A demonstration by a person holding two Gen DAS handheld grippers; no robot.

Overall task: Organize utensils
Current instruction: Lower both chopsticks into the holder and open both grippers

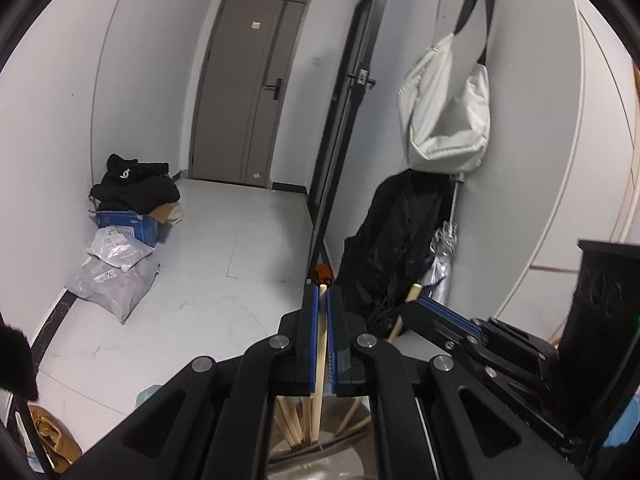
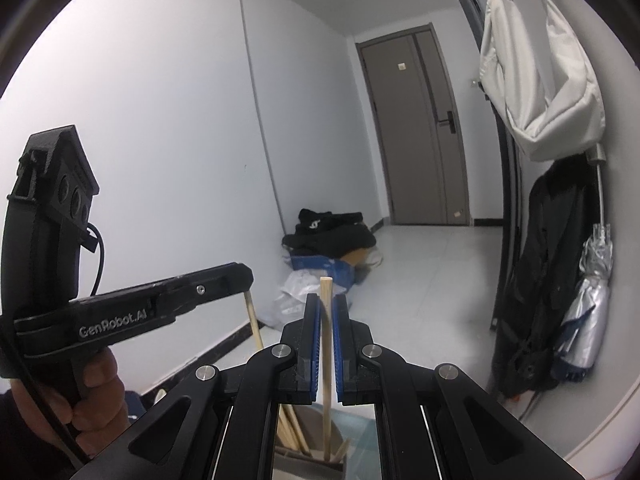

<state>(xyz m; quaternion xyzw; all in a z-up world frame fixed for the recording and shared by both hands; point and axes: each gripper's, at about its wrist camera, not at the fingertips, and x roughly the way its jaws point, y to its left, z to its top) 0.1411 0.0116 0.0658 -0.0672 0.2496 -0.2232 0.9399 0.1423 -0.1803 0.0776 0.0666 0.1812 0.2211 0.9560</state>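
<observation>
Pale wooden chopstick [image 1: 320,356] between blue pads [image 1: 314,332], black hand-held gripper [image 1: 322,300].

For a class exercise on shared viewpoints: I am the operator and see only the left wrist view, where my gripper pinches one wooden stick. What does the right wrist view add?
Observer: The right gripper is also shut on a chopstick, held upright.
Operator: Where does that stick end?
Observer: Its lower end reaches into a container that already holds several sticks.
Operator: Can you see my left gripper from there?
Observer: Yes, the left gripper shows side-on at the left, a bare hand around its handle and its stick hanging below the tips.
</observation>
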